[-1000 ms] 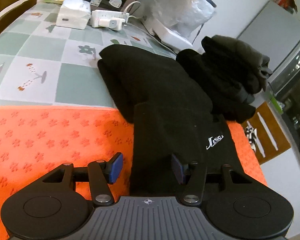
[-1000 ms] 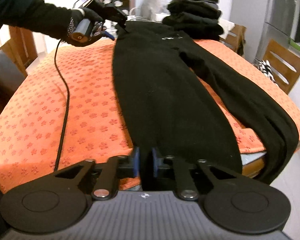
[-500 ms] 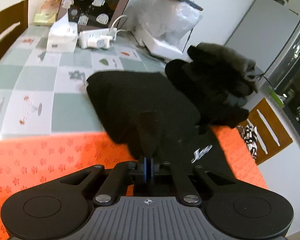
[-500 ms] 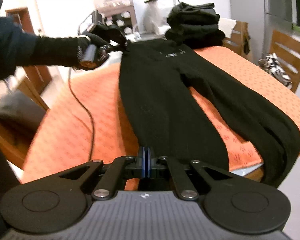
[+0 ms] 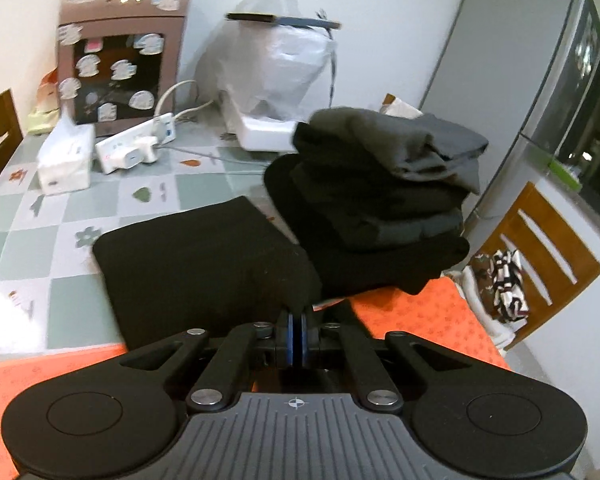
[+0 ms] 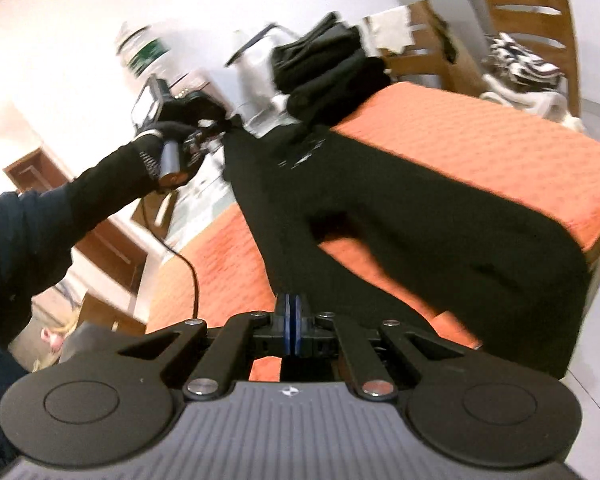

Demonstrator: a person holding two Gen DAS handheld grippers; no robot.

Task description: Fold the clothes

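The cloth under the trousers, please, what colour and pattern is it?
Orange cloth with small flower motifs; right wrist view.

tissue box (image 5: 65, 160) — left | power strip (image 5: 134, 146) beside it | white bag (image 5: 272, 72) | wooden chair (image 5: 540, 248) — right

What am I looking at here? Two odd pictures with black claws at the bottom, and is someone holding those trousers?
There is no robot: a person holds a two-finger gripper in each hand, each carrying a wide-angle camera looking along its fingers. One picture comes from the left gripper, shut on the waist end of black trousers. The other comes from the right gripper, shut on a leg end. The trousers stretch between them over an orange cloth. Behind lies a pile of folded clothes.
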